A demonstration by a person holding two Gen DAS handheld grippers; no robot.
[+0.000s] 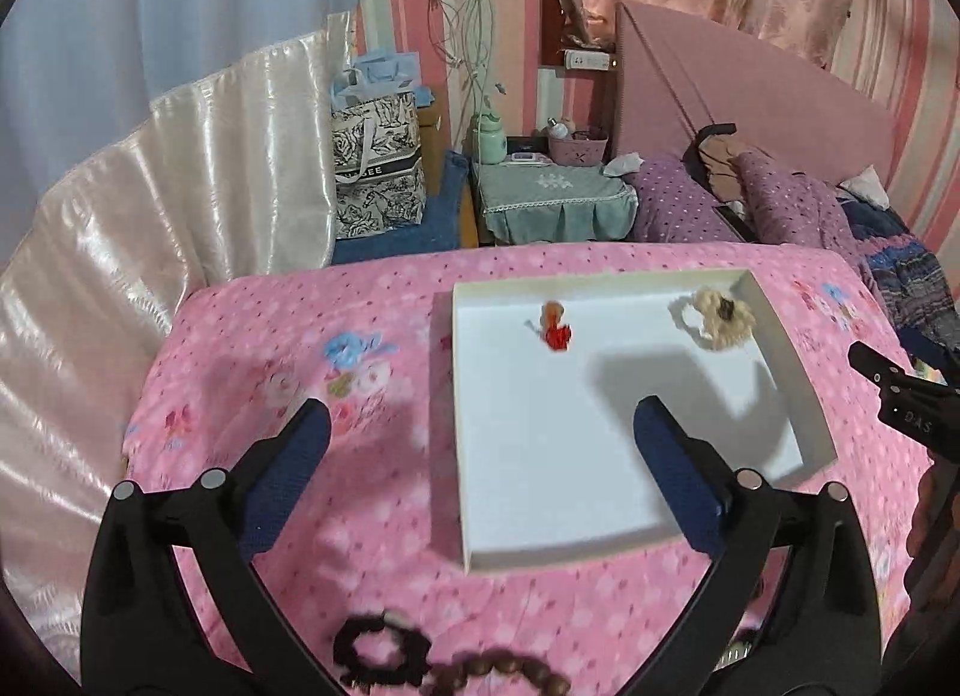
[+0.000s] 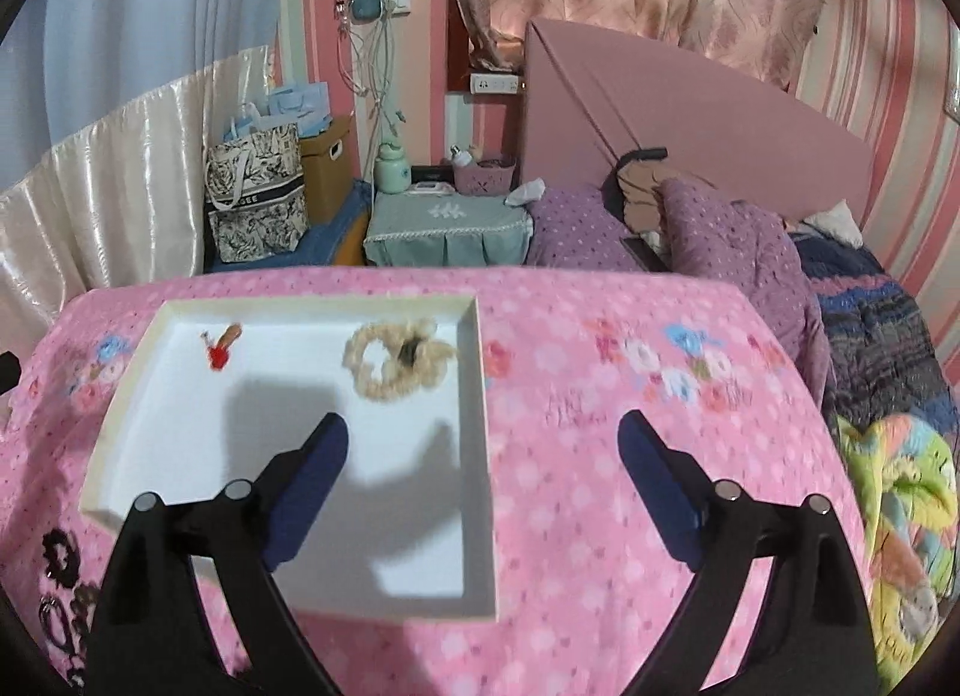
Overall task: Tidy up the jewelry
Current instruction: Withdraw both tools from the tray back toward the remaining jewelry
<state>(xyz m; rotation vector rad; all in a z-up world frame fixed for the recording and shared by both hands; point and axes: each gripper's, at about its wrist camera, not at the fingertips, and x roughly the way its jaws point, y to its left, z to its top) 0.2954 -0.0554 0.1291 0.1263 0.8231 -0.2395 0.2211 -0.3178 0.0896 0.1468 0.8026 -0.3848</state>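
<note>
A shallow white tray lies on a pink flowered cloth. In its far part lie a small red and orange trinket and a cream fuzzy scrunchie with a dark clip. My left gripper hangs open over the tray's left edge, nothing between its blue pads. My right gripper is open too, above the tray's right edge, empty. A black scrunchie and a brown bead bracelet lie on the cloth below the left gripper. Dark pieces show at the right view's lower left.
The other gripper's black tip enters at the left view's right edge. Behind the cloth-covered surface stand a patterned tote bag, a nightstand with green cover and a bed with purple pillows. A colourful blanket lies at right.
</note>
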